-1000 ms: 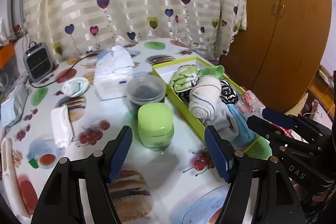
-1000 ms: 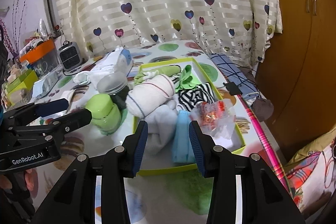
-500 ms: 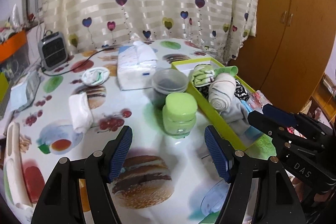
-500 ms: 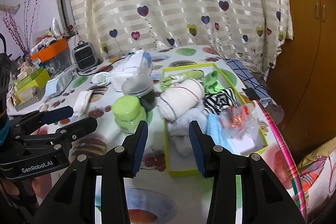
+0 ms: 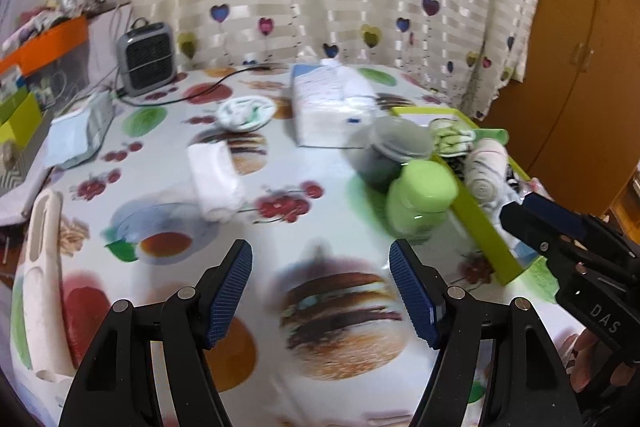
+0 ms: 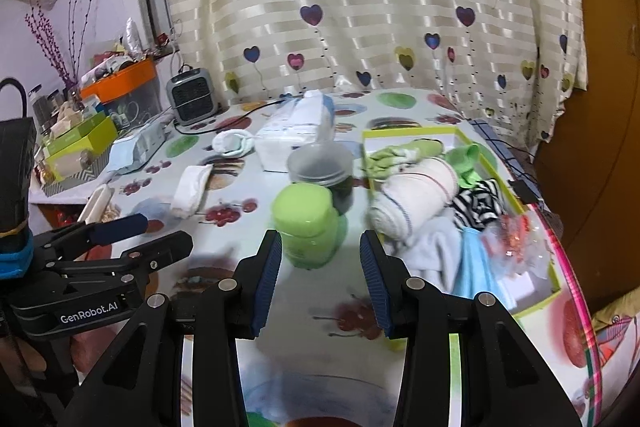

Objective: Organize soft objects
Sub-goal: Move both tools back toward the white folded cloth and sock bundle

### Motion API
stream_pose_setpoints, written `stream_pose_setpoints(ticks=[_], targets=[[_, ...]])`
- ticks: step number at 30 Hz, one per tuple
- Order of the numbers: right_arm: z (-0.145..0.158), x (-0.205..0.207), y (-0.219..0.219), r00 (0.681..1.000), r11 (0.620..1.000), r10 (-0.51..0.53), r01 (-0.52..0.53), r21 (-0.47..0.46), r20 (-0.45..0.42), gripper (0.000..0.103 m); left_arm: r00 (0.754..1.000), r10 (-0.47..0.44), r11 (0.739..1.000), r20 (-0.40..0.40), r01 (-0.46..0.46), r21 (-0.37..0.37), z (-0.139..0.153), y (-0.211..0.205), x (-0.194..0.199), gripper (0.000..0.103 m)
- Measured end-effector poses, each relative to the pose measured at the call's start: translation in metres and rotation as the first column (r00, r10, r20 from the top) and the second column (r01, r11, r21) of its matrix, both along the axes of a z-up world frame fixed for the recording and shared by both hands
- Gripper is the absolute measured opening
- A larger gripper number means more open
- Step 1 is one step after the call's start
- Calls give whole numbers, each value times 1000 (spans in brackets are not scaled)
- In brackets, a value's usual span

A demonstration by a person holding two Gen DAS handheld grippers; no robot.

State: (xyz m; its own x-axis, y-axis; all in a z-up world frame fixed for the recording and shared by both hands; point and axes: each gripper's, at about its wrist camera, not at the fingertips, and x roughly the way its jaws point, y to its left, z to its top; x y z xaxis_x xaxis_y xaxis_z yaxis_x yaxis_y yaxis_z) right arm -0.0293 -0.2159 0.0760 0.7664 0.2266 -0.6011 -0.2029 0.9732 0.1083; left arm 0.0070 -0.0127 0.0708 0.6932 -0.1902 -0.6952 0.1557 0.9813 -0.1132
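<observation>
table with printed cloth, carrying a yellow-green tray at its right side, already heaped with rolled socks and cloths. two soft items lie outside the tray: a rolled white cloth ahead and to the left of the left tongs, its long axis running roughly away from the camera, and a small white bundle beyond it, near a tissue pack. judged nearer hand: the left. left tongs stand about half open, nothing between the pads. right tongs likewise part open and empty, a green-lidded jar just ahead.
</observation>
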Motion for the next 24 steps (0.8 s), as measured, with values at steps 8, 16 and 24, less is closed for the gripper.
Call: stream_pose_setpoints(ticks=[8, 16, 24], targets=[[1, 9, 29, 999, 998, 55, -54, -24, 3, 42, 994, 104, 995, -17, -104, 5, -8, 45, 9, 71], [4, 19, 50, 995, 995, 95, -95, -27, 9, 42, 986, 162, 986, -41, -163, -16, -12, 79, 21, 71], [7, 33, 70, 990, 989, 140, -139, -49, 7, 42, 985, 151, 987, -86, -155, -42, -19, 89, 52, 72]])
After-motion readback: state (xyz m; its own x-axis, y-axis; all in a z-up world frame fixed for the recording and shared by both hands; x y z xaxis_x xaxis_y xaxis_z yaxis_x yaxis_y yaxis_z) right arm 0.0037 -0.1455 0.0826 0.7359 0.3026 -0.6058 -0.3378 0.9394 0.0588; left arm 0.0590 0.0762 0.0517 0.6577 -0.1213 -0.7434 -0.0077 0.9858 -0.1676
